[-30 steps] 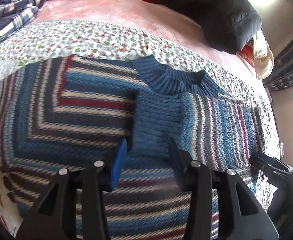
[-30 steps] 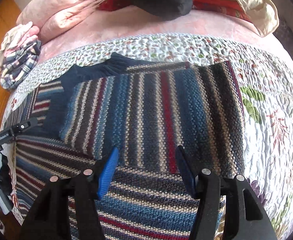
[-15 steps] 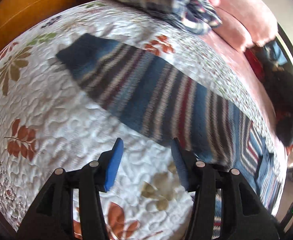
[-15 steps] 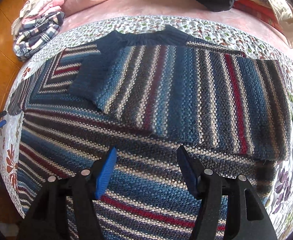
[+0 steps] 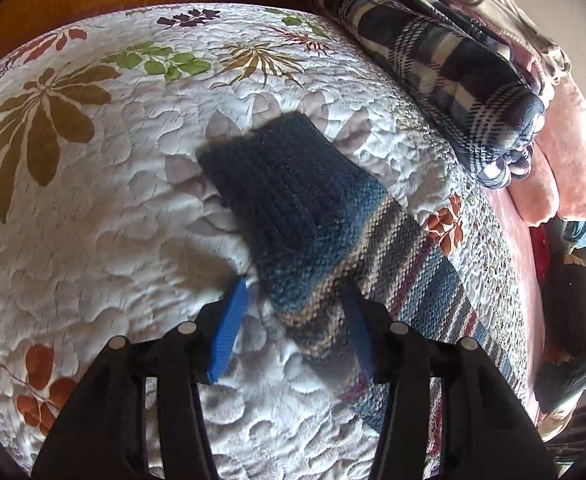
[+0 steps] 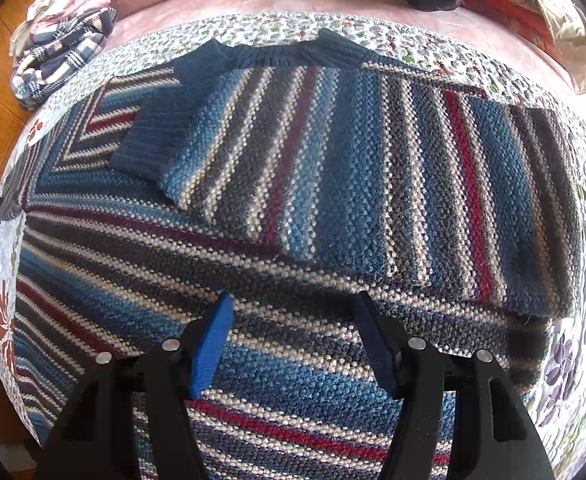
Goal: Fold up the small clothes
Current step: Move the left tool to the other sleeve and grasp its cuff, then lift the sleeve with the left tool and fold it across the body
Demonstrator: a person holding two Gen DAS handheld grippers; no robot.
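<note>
On the bed (image 5: 93, 208), under a leaf-print quilt (image 5: 53, 264), the striped sweater (image 6: 293, 272) is lying flat w/ its collar (image 6: 277, 54) at the far edge, prob. spread that way so each part can be folded over the body. One sleeve (image 6: 353, 184) is already lying folded across the chest, cuff (image 6: 149, 148) resting near the opposite shoulder. The other sleeve (image 5: 425, 288) is stretching out straight over the quilt, dark cuff (image 5: 289, 200) at its tip, not yet folded in.

Beyond the sweater, a plaid pile (image 5: 445, 64) is sitting at the quilt's edge next to pink bedding (image 5: 573, 168), well apart from the work area.

Left tool (image 5: 297, 320) is hanging w/ fingers spread, straddling the loose sleeve just behind its cuff, holding nothing; likely lining up to pinch it & carry it across. Right tool (image 6: 293, 340) is hovering over the sweater's body below the folded sleeve, fingers also apart & empty, maybe waiting to steady the knit.
</note>
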